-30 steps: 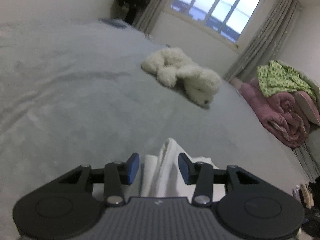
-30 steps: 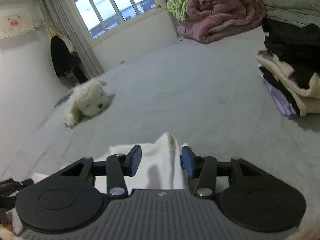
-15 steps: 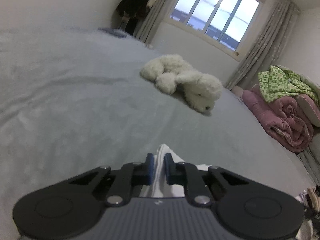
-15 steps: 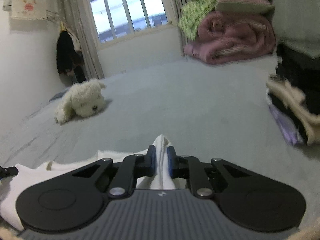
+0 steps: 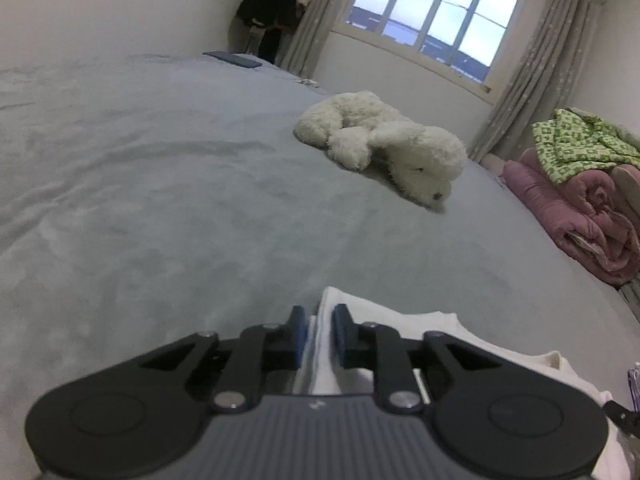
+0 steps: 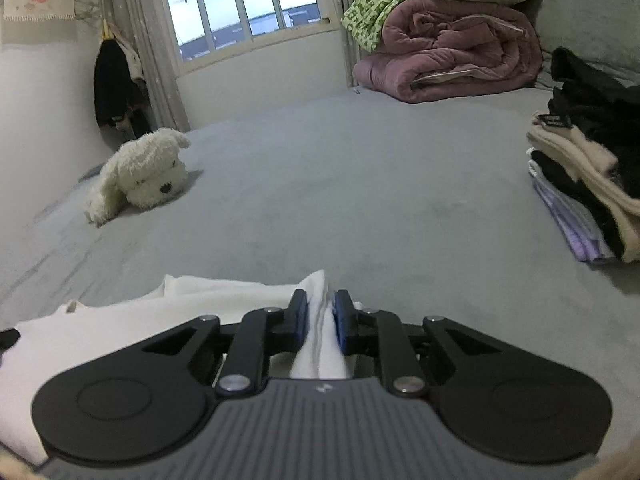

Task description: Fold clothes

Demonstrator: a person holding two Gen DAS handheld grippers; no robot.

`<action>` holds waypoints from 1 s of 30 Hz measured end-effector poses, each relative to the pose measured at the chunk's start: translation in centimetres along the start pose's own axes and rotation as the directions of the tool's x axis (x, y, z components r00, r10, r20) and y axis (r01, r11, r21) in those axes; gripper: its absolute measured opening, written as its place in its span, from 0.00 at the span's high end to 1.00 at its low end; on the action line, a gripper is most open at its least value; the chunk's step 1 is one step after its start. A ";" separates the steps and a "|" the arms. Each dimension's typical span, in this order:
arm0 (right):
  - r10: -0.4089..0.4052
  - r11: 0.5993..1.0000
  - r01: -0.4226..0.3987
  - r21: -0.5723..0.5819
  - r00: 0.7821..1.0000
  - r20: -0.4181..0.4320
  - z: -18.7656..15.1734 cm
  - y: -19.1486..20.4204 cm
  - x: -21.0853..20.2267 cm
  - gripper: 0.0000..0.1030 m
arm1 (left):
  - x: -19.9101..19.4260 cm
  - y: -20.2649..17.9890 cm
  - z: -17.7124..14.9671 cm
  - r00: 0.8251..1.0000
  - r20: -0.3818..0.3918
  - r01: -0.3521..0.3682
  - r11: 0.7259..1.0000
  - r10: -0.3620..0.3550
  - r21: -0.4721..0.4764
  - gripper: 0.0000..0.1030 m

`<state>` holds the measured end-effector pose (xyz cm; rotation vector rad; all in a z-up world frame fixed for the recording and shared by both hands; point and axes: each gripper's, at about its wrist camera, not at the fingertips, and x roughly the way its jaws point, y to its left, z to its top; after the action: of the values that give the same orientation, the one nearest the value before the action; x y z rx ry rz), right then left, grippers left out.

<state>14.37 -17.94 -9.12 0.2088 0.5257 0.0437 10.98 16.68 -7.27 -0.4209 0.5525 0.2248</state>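
Whereas both stood open a second ago, left gripper (image 5: pixel 319 322) and right gripper (image 6: pixel 320 312) now pinch the white garment (image 6: pixel 200 300).

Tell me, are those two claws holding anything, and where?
Yes. Left gripper and right gripper each pinch a raised edge fold of the white garment.

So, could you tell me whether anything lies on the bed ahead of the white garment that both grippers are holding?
Nothing visible close by. The left gripper and right gripper are shut on the white garment, and the grey bed ahead is bare. The plush dog and folded pile sit off to the sides.
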 end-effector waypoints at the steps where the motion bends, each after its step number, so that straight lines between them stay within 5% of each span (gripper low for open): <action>1: -0.008 1.000 0.008 -0.008 1.000 -0.003 0.1 0.2 -0.4 0.74 | -0.4 0.1 0.3 1.000 0.003 -0.006 1.000 0.006 -0.015 0.72; 7: -0.013 0.999 0.014 -0.039 0.999 0.042 1.3 1.5 -3.7 0.57 | -3.5 0.2 1.8 0.996 0.083 -0.027 0.999 0.029 -0.025 0.56; 11: 0.037 0.998 -0.034 -0.057 0.997 0.064 1.2 2.9 -5.0 0.54 | -4.9 -1.5 1.4 0.993 0.102 0.052 0.996 -0.060 0.079 0.44; 15: 0.093 0.989 -0.091 -0.120 0.995 0.017 0.0 5.0 -4.8 0.54 | -5.0 -4.1 -0.4 0.981 0.018 0.184 0.958 -0.193 0.219 0.43; 20: 0.123 0.977 -0.133 -0.167 0.990 -0.070 -1.7 6.2 -4.2 0.54 | -3.9 -6.3 -3.0 0.973 -0.136 0.225 0.906 -0.187 0.360 0.43; 30: 0.107 0.967 -0.130 -0.219 0.988 -0.113 -2.4 5.7 -5.2 0.54 | -5.5 -4.0 -2.8 0.969 -0.177 0.220 0.931 -0.173 0.291 0.43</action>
<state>8.75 -12.41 -7.37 0.0149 0.6032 0.2309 6.37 11.37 -5.11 -0.1856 0.6752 -0.0886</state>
